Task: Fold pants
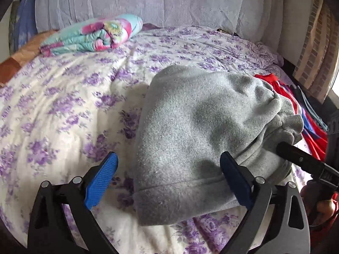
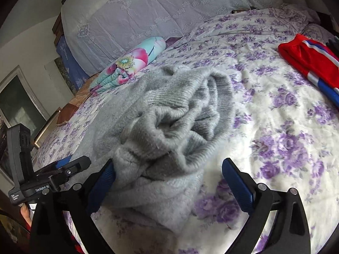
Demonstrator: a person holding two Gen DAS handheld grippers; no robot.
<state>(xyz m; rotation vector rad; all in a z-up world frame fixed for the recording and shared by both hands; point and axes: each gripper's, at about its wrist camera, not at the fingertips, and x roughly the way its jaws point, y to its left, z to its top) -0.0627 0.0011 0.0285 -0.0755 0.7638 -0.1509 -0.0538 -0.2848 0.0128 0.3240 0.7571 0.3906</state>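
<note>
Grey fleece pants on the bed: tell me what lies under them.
The grey fleece pants rest on the purple-flowered white bedspread. Anything else beneath them is covered.

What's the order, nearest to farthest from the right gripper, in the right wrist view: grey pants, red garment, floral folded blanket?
From the right gripper:
1. Grey pants, bunched at its left finger.
2. Floral folded blanket, far left near the headboard.
3. Red garment, far right; too close to the blanket to rank firmly.
</note>
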